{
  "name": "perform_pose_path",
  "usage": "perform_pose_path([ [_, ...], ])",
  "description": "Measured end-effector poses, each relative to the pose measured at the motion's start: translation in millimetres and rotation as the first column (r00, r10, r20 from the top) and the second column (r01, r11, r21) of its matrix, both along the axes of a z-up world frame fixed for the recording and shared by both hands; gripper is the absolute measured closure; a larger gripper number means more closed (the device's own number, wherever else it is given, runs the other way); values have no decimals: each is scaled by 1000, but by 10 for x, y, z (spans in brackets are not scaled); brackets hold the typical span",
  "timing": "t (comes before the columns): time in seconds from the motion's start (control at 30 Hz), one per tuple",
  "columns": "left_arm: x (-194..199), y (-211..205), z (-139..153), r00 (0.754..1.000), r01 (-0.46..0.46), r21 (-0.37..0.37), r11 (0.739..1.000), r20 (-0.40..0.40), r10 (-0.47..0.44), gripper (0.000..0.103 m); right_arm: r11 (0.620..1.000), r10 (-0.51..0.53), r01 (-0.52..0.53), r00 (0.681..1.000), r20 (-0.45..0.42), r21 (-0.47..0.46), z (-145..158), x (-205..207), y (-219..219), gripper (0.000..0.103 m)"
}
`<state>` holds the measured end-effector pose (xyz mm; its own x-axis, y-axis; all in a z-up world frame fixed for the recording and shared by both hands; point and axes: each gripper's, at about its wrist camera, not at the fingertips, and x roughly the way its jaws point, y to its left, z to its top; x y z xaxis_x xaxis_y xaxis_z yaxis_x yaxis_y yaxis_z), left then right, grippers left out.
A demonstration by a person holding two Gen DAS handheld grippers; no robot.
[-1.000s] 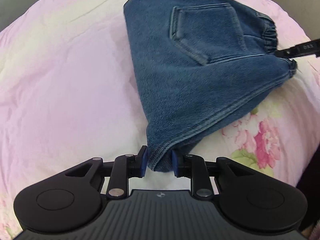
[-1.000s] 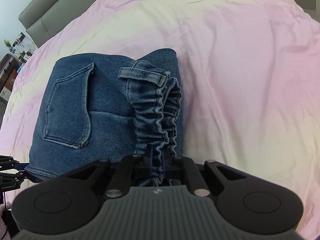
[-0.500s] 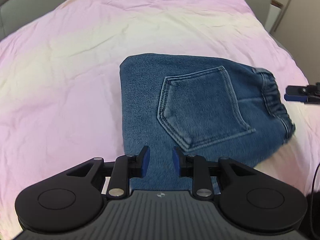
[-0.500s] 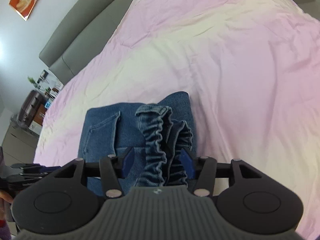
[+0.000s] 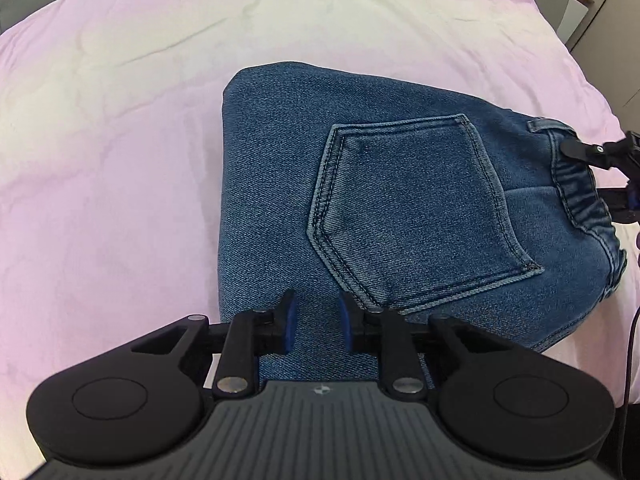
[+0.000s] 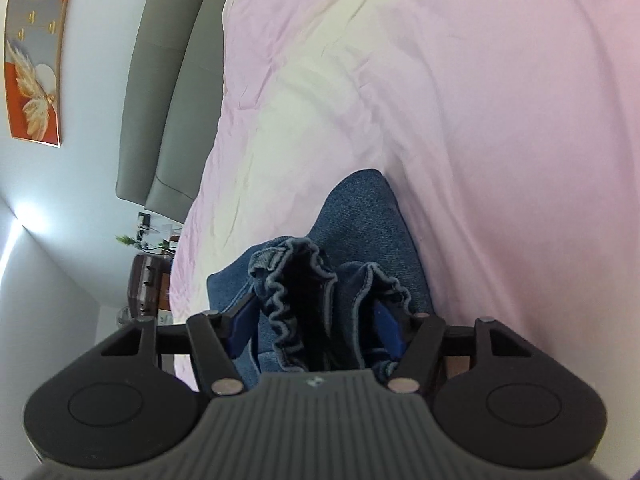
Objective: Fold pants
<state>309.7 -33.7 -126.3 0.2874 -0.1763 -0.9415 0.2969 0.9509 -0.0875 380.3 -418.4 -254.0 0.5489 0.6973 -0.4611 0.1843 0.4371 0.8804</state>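
Note:
The blue jeans [image 5: 400,208] lie folded on the pink bedsheet [image 5: 112,152], back pocket [image 5: 408,204] facing up and the elastic waistband [image 5: 576,196] at the right. My left gripper [image 5: 316,320] hovers over the near edge of the fold. Its jaws are closing, a narrow gap still shows between the blue pads, and no cloth is pinched. My right gripper [image 6: 314,330] stands open around the bunched waistband [image 6: 296,280], which sits loose between the pads. In the left wrist view the right gripper [image 5: 600,172] reaches in at the waistband end.
A grey padded headboard [image 6: 160,100] runs along the bed's far side below a framed picture [image 6: 36,60]. A dark nightstand with a plant [image 6: 146,276] stands beside the bed. A pale cabinet [image 5: 600,4] is past the bed's far right corner. A black cable [image 5: 630,344] hangs at the right.
My left gripper let go of the lifted fold, and the jeans now lie flat. My right gripper opened off the waistband, rolled, and tilted up toward the headboard.

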Motion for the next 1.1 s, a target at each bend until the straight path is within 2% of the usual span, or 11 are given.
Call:
perform_pose_path([
  [0.07, 0, 7, 0, 1000, 5, 0, 1000, 3, -5, 80, 999, -18, 18, 1000, -7, 30, -40, 26, 21, 72],
  [0.13, -26, 21, 5, 1000, 5, -10, 1000, 8, -5, 81, 997, 20, -17, 999, 41, -70, 138, 28, 102, 78],
  [0.23, -68, 102, -1, 1000, -7, -32, 999, 27, 8, 84, 975, 107, -74, 983, 152, -211, 589, 52, 287, 81],
  [0.4, -119, 226, 59, 998, -51, -113, 992, 42, 56, 85, 950, 194, -94, 924, 329, -298, 1231, 163, 416, 83],
  [0.47, -138, 225, 58, 998, -46, -94, 995, 43, 50, 87, 937, 192, -95, 944, 269, -336, 1173, 270, 394, 83],
  [0.6, -157, 204, -17, 999, -30, -97, 995, 36, 34, 90, 920, 131, -83, 986, 100, -384, 677, 315, 210, 85],
  [0.7, -139, 197, -35, 999, -24, -107, 994, 35, 28, 91, 920, 76, -49, 996, 52, -388, 390, 296, 85, 87],
  [0.77, -116, 216, -15, 999, -30, -108, 994, 30, 34, 91, 908, 75, -51, 996, 39, -416, 367, 288, 106, 87],
  [0.87, -149, 237, 48, 999, -30, -107, 994, 39, 35, 91, 863, 124, -84, 991, 47, -498, 585, 279, 243, 83],
  [0.97, -243, 261, 157, 997, -20, -145, 989, 73, 31, 89, 789, 188, -91, 977, 97, -608, 904, 125, 359, 72],
  [1.1, -415, 291, 271, 993, 10, -179, 984, 121, 12, 89, 691, 309, -78, 931, 196, -719, 1264, -298, 575, 72],
])
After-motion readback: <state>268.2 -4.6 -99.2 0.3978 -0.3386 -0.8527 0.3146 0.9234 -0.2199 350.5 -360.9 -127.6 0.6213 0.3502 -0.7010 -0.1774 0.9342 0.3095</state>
